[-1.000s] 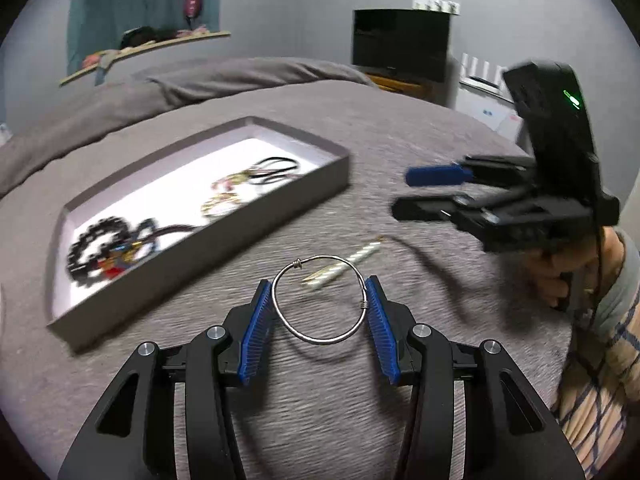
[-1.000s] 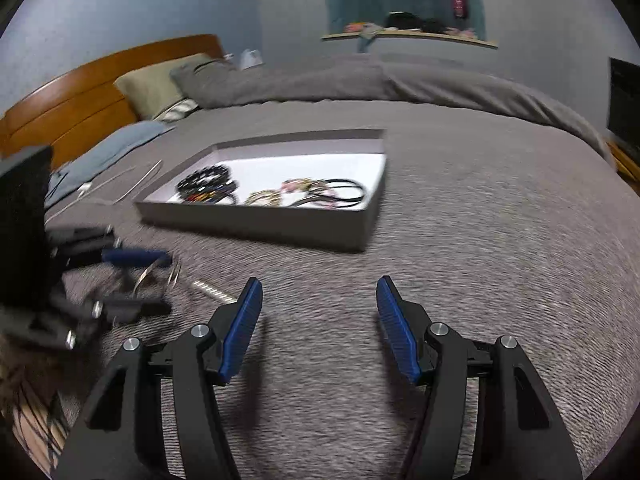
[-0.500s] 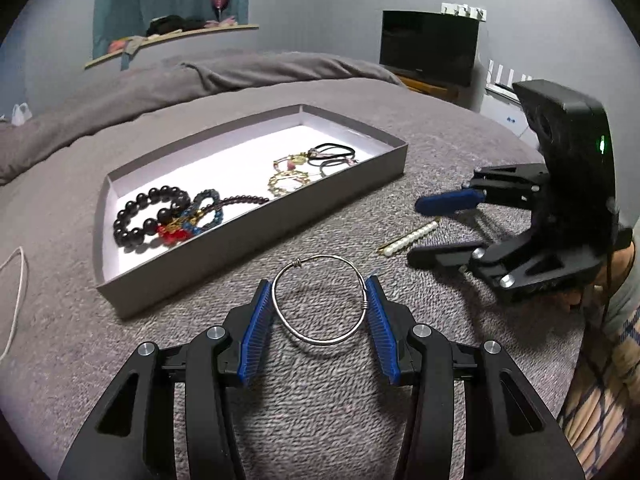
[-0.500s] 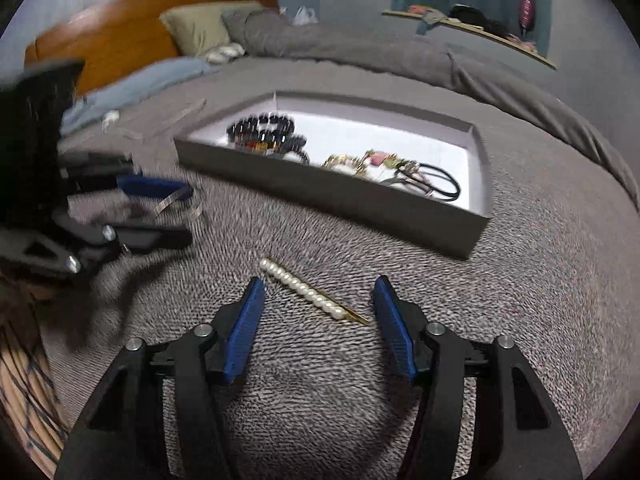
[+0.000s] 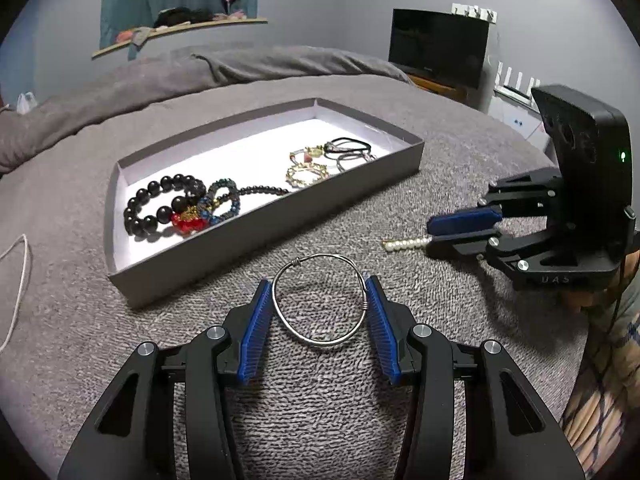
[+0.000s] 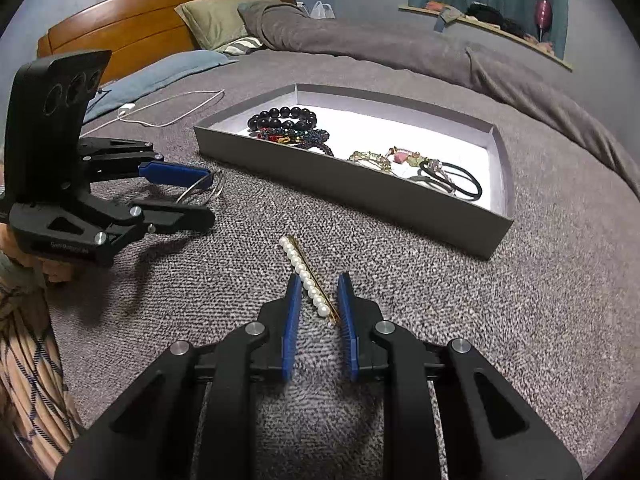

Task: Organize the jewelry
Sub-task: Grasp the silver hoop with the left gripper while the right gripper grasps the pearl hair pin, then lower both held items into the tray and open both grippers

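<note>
My left gripper (image 5: 320,292) is shut on a silver wire bangle (image 5: 320,336) and holds it just above the grey bedspread, in front of the grey jewelry tray (image 5: 280,208). The tray holds black, red and blue bead bracelets (image 5: 180,204), a gold bracelet and black hair ties. My right gripper (image 6: 318,292) straddles a pearl hair clip (image 6: 306,276) lying on the bedspread, its jaws narrowed around it with a small gap on each side. The right gripper also shows in the left wrist view (image 5: 464,228), the left gripper in the right wrist view (image 6: 192,196).
The tray (image 6: 360,188) lies in the middle of the bed. A white charging cable (image 6: 168,116) lies to its left near the pillows (image 6: 224,20). A wooden headboard, a wall shelf and a dark TV (image 5: 440,48) stand around the bed.
My right gripper swung over to the pearl hair clip and narrowed its jaws around it. My left gripper kept hold of the bangle and turned to face the tray more squarely.
</note>
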Tool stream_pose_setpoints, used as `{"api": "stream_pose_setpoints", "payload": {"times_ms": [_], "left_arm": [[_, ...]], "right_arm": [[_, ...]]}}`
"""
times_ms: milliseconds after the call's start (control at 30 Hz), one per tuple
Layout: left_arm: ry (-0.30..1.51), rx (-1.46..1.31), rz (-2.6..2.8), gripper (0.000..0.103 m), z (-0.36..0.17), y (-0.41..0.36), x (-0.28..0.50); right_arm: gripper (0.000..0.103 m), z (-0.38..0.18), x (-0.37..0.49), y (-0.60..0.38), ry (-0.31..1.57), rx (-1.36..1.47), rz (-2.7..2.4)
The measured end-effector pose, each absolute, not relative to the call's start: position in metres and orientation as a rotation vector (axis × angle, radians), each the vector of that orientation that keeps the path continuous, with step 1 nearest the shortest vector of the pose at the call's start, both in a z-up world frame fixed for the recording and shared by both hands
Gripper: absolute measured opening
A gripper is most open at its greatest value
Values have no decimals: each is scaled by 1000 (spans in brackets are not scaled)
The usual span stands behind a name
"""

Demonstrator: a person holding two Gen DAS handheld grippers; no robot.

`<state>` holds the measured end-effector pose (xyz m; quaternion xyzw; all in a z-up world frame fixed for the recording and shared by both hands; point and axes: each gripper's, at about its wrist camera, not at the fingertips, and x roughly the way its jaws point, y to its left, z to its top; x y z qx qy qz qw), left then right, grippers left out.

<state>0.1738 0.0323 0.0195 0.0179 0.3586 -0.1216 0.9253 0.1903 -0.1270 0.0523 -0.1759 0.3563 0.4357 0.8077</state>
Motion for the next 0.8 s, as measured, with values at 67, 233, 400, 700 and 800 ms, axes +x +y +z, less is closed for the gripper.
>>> {"api": "stream_pose_setpoints", "payload": {"times_ms": [67,233,400,700,800], "left_arm": [[738,37,-251,49,19,32,174],[739,30,-251,49,19,34,173],[717,24,-245,49,24,37,171],[655,3,-214,49,42,44,177],[644,-5,-207,49,47,45,185]], "right_arm": [[19,52,191,-124,759,-387,929],[16,48,194,-117,769,-398,928],[8,54,193,-118,752,-362,954],[8,84,204,-128,670,-208,943],[8,91,213,-130,657,-156,914]]}}
